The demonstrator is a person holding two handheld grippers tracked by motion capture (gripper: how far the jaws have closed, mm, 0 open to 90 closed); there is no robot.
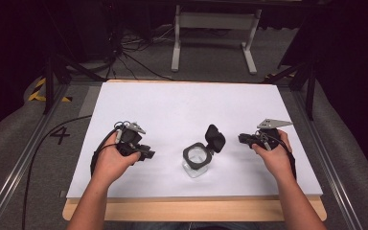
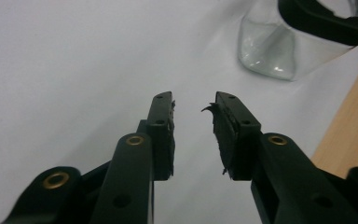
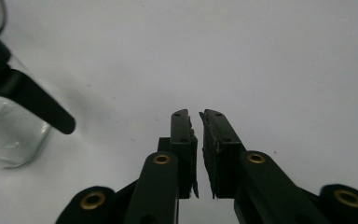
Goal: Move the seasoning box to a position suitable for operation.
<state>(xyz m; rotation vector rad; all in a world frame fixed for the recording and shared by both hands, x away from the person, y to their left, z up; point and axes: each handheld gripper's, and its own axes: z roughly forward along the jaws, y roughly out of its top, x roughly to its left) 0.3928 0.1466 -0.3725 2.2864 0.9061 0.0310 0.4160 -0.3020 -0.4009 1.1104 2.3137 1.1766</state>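
A white table top on a wooden board spreads across the high view, with grey carpet around it and a white metal frame standing on the floor beyond its far edge. Near the front middle of the white surface stands a clear glass jar with a black collar around its mouth, and its black hinged lid is flipped up and back toward the right. The jar sits between the two hands, apart from both. The left hand holds the left gripper to the jar's left, its jaws pointing toward the jar but well short of touching it; in the left gripper view the jaws stand parted with a clear gap and nothing between them, and the jar's glass base appears ahead and to the upper right, near the wooden edge. The right hand holds the right gripper just right of the raised lid, near it without touching. In the right gripper view its jaws are nearly together, a thin slit left between the pads, gripping nothing, and the jar stands off to the left.
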